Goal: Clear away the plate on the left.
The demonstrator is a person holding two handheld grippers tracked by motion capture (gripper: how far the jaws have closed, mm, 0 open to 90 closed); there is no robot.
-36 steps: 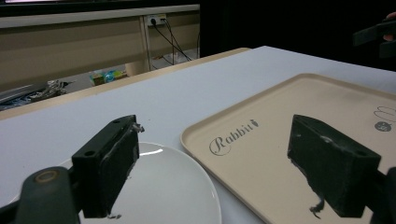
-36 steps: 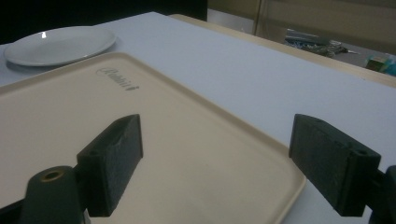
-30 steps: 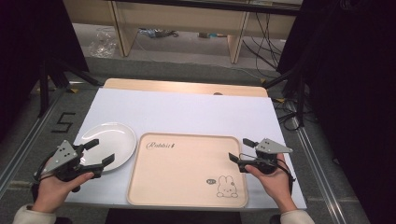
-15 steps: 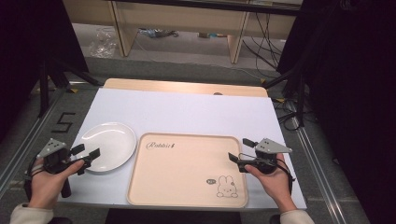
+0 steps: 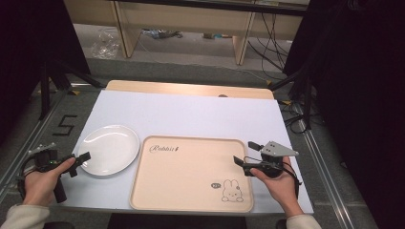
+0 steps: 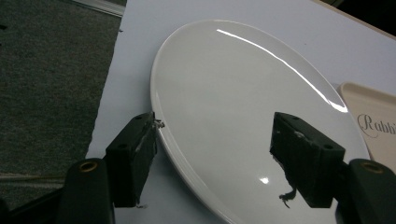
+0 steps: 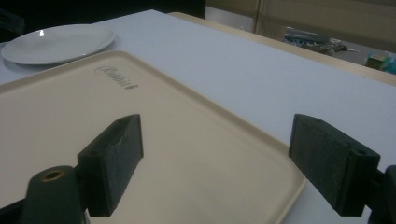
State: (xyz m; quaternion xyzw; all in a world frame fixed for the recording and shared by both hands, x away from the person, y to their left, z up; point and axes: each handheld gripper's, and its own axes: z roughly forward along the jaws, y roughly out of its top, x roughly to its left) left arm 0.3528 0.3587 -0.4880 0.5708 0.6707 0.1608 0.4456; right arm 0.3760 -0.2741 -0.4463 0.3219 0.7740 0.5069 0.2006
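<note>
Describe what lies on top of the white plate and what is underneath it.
Nothing lies on the white plate; its surface is bare and glossy. The left gripper straddles its near rim, jaws just closing but not yet pressing. The plate rests on the white table cover; the spot beneath stays hidden.

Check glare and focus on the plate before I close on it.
Left gripper view: plate sharp, thin glare streak along its far rim, small bright spot near the right pad. High view: soft sheen on the plate, dark surroundings. Right gripper view: tray clear, near pads slightly blurred.
</note>
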